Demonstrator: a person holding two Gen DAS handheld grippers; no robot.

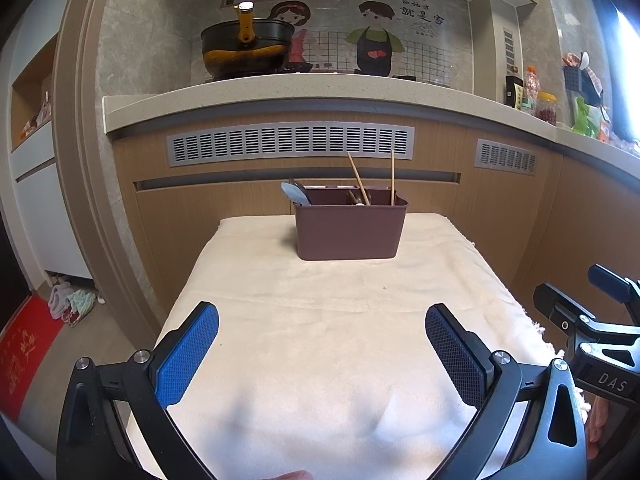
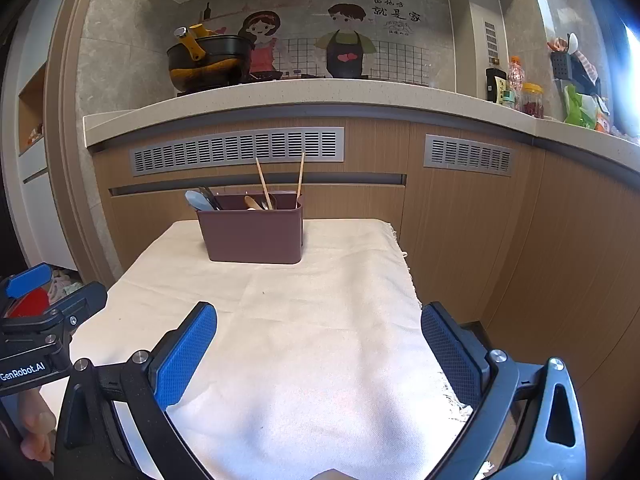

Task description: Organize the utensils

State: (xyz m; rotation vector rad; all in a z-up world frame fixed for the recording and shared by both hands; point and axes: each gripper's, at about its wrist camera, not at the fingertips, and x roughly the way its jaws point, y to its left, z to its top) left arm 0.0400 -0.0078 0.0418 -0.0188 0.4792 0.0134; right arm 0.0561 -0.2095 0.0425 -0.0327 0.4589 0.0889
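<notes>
A brown utensil holder (image 1: 349, 227) stands at the far end of a table covered with a cream cloth (image 1: 320, 340); it also shows in the right wrist view (image 2: 252, 234). Two wooden chopsticks (image 1: 358, 178) stick up out of it, with a pale blue spoon (image 1: 295, 193) at its left end and a wooden spoon (image 2: 253, 202) inside. My left gripper (image 1: 322, 334) is open and empty over the near cloth. My right gripper (image 2: 318, 334) is open and empty, to the right of the left one.
A kitchen counter (image 1: 280, 88) with wooden cabinet fronts runs behind the table and along the right. A black pot with a yellow handle (image 1: 246, 46) sits on it, jars and bottles (image 2: 520, 92) at the right. Slippers and a red mat (image 1: 24, 356) lie on the floor at the left.
</notes>
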